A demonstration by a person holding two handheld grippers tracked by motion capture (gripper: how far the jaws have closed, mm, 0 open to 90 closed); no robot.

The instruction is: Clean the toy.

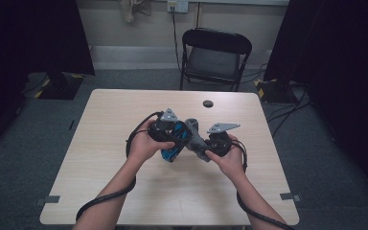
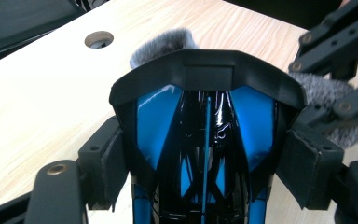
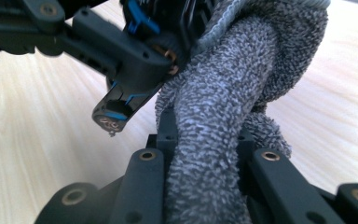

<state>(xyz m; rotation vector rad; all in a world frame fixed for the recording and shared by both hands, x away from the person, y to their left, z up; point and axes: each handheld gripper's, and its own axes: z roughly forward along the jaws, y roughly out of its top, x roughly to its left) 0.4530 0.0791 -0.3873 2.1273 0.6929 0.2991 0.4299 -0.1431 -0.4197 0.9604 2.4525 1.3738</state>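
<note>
Grey terry cloth (image 3: 223, 116), soft, limp and light, is bunched into a thick roll and pinched tight between the jaws of the right gripper (image 1: 210, 149), above the middle of the wooden table (image 1: 124, 110). It presses against a glossy blue and black plastic object (image 2: 205, 140), rigid and likely slippery, which the left gripper (image 1: 168, 139) clamps by its sides. Both hands are raised over the table, angled inward, nearly touching; grasping the cloth's bunched middle seems safest.

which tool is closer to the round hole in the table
Left. The left tool, clamped on the blue and black object, sits just below the hole. The right tool, gripping the grey cloth, is a bit farther.
</note>
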